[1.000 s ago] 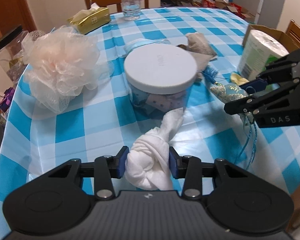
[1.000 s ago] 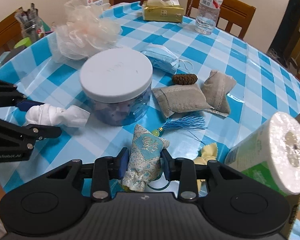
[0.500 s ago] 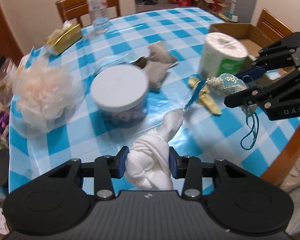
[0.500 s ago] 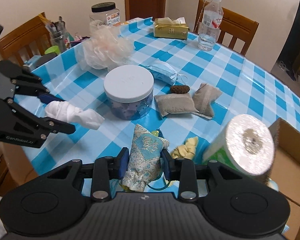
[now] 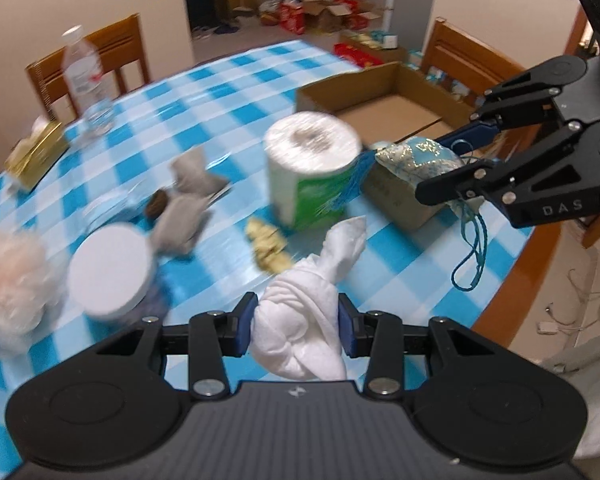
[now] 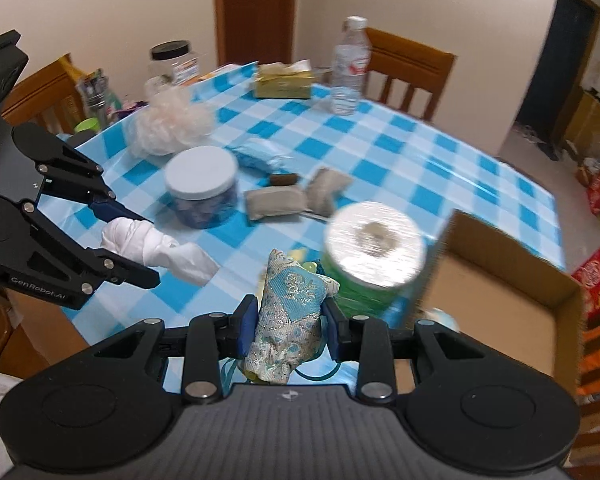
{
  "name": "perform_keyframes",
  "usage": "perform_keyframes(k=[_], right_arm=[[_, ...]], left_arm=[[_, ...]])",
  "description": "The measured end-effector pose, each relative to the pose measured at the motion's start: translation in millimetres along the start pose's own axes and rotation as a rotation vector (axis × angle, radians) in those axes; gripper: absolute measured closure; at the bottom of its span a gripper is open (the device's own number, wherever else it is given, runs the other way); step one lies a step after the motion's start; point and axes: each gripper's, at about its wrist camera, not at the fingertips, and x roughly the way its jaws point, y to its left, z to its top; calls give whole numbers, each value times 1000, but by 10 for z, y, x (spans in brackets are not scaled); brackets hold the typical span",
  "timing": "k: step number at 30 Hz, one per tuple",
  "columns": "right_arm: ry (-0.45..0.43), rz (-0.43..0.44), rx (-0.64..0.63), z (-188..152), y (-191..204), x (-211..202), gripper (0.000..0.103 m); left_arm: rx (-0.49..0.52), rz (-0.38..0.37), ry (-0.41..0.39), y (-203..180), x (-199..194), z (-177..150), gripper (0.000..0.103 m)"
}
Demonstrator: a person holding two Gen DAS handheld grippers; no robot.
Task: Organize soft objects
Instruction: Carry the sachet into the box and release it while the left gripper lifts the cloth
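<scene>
My left gripper (image 5: pixel 297 326) is shut on a knotted white cloth (image 5: pixel 300 320) and holds it in the air above the table's near edge; it also shows in the right wrist view (image 6: pixel 148 240). My right gripper (image 6: pixel 286 330) is shut on a blue and silver brocade sachet (image 6: pixel 290 320) with a blue tassel and cord. In the left wrist view the sachet (image 5: pixel 420 160) hangs beside the open cardboard box (image 5: pixel 392 108) at the table's right side.
On the blue checked tablecloth (image 6: pixel 420 160) stand a toilet paper roll (image 5: pixel 308 160), a white-lidded jar (image 6: pixel 202 184), a pink bath pouf (image 6: pixel 172 124), two grey pouches (image 6: pixel 274 202), a face mask (image 6: pixel 256 156), a yellow cloth (image 5: pixel 266 244), a tissue box (image 6: pixel 284 84) and a water bottle (image 6: pixel 350 64).
Both grippers have risen and swung right with their loads. The table items look smaller and farther, and the cardboard box has come into view.
</scene>
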Motion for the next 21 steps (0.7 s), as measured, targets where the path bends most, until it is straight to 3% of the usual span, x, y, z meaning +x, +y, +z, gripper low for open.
perform_keyframes(k=[10, 21], right_arm=[[-38, -130, 49, -246, -721, -314, 64], [-92, -172, 8, -189, -1361, -276, 64]], left_arm=[[50, -23, -57, -457, 192, 429, 63], [41, 35, -106, -749, 245, 803, 63]])
